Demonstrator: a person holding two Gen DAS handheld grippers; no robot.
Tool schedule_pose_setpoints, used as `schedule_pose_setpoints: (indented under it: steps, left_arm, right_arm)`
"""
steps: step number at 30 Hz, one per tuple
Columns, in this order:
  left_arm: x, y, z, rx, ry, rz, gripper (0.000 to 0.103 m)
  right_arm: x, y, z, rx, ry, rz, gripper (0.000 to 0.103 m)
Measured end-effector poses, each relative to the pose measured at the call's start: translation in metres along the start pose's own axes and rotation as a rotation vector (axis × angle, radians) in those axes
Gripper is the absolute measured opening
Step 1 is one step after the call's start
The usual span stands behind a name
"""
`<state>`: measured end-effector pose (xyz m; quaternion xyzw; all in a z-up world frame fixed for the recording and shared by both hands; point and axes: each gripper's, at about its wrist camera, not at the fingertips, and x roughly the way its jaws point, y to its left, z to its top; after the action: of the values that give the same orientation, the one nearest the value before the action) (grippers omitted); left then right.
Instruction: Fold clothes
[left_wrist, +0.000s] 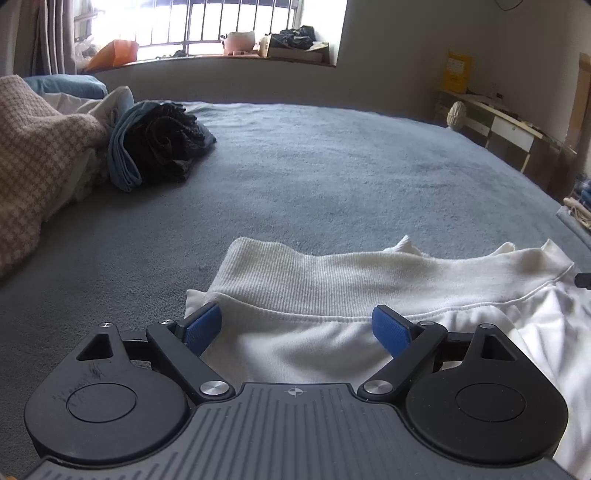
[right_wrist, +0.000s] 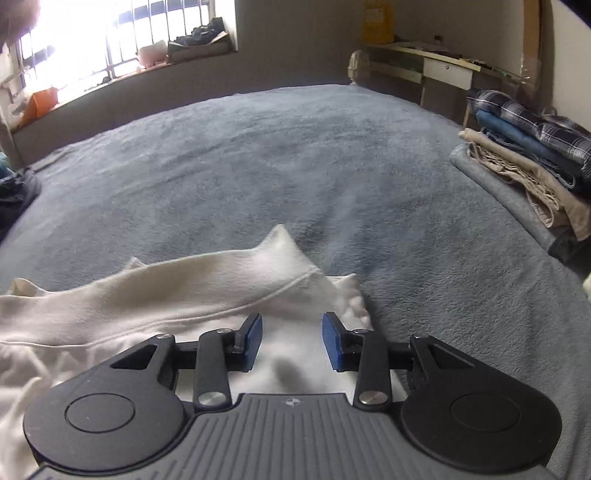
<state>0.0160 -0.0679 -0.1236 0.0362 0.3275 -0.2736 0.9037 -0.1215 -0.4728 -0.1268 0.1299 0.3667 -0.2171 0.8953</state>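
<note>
We see a white sweatshirt (left_wrist: 332, 295) lying on the grey-blue bed cover (left_wrist: 332, 166), its ribbed hem band (right_wrist: 166, 280) rumpled along the far edge. The left hand-held gripper (left_wrist: 297, 330) hangs over the garment's left part with its blue pads (left_wrist: 203, 328) spread wide, released, nothing pinched between them. The right hand-held gripper (right_wrist: 291, 341) sits over the right corner of the sweatshirt, its jaws part-way apart; the cloth lies below them and the pads do not press on it, so it grasps nothing.

Around us, a heap of dark and blue clothes (left_wrist: 155, 144) lies well apart to the left, beside a checked beige blanket (left_wrist: 33, 158). To the right, a stack of folded clothes (right_wrist: 532, 147) rests at the bed's edge. Beyond the bed stand a barred window (left_wrist: 207, 26) with a cluttered sill and a counter (right_wrist: 443, 62) against the wall. The stretch of bed ahead of the sweatshirt is bare.
</note>
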Motion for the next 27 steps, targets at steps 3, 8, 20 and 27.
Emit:
schedule_pose_setpoints:
  steps: [3, 8, 20, 27]
  left_arm:
    - [-0.018, -0.013, 0.001, 0.042, -0.043, -0.048, 0.090]
    - [-0.007, -0.043, -0.020, 0.113, 0.074, -0.141, 0.090]
    - [-0.005, -0.014, -0.028, 0.033, 0.081, -0.087, 0.089]
    - [-0.057, -0.001, -0.033, 0.068, 0.052, -0.117, 0.089]
  right_arm:
    - [-0.016, 0.027, -0.002, -0.067, 0.002, 0.150, 0.039]
    - [-0.011, 0.081, -0.029, -0.232, 0.069, 0.405, 0.038]
    - [-0.002, -0.042, -0.025, 0.084, 0.022, 0.054, 0.036]
    - [-0.048, -0.023, -0.028, 0.043, 0.033, 0.106, 0.038]
